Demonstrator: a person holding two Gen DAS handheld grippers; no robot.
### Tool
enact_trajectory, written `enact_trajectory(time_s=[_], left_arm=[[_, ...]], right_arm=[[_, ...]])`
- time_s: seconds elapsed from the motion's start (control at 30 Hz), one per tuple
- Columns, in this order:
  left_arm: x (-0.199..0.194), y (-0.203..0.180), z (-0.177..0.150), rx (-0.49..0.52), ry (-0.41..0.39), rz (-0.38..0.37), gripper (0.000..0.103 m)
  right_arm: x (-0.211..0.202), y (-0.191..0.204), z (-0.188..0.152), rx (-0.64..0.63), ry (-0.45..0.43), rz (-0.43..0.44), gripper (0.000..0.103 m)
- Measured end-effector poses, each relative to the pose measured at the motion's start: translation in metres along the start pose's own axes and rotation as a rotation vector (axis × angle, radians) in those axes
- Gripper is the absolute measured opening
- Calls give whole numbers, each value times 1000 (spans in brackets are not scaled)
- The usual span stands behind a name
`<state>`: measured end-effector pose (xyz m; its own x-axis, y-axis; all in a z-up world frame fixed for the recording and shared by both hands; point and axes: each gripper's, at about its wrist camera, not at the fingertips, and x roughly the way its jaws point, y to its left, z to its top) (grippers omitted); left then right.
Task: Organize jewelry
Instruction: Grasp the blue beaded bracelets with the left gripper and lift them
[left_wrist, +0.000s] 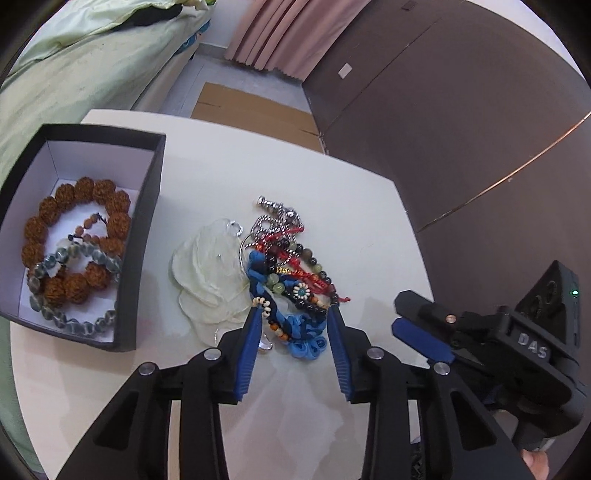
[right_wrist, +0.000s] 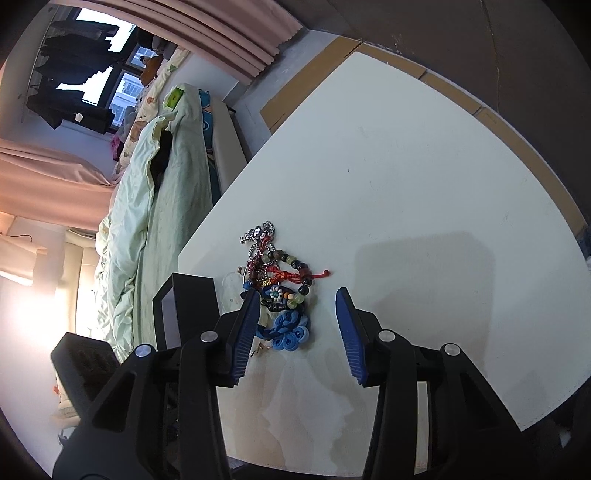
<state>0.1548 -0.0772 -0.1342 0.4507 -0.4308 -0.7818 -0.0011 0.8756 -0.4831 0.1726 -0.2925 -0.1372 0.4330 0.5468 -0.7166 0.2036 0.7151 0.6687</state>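
A tangled pile of jewelry (left_wrist: 291, 273) lies mid-table: a silver chain (left_wrist: 275, 214), red cords, dark and green beads, and a blue woven bracelet (left_wrist: 306, 336). My left gripper (left_wrist: 294, 317) hangs over the pile's near end, jaws open on either side of the blue bracelet and not pressing it. A black box (left_wrist: 159, 206) at the left holds a brown bead bracelet (left_wrist: 74, 236) and a grey bead bracelet (left_wrist: 81, 258). My right gripper (right_wrist: 295, 299) is open and holds nothing, with the pile (right_wrist: 280, 288) by its left finger. It also shows as the right gripper (left_wrist: 421, 321) at the right.
Pale translucent shell-like pieces (left_wrist: 210, 269) lie between box and pile. The white table (right_wrist: 406, 184) ends at a bed with a green quilt (right_wrist: 159, 184) on the left. Beyond it are a brown wardrobe (left_wrist: 443, 110) and cardboard (left_wrist: 251, 107) on the floor.
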Motion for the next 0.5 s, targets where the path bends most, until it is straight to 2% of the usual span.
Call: enact_trajectory(time_s=[0.2, 0.27, 0.3, 0.33, 0.5], left_arm=[[20, 0, -3, 0, 16, 38, 33], [23, 2, -3, -6, 16, 46, 15], [23, 3, -3, -11, 16, 43, 14], [22, 3, -3, -11, 14, 36, 7], [6, -5, -1, 28, -19, 5, 6]], right_arm=[[4, 1, 1, -3, 10, -9, 44], [8, 2, 1, -3, 15, -13, 42], [11, 2, 1, -3, 20, -14, 39], [13, 1, 1, -1, 26, -18, 37], [28, 0, 2, 14, 60, -23, 33]])
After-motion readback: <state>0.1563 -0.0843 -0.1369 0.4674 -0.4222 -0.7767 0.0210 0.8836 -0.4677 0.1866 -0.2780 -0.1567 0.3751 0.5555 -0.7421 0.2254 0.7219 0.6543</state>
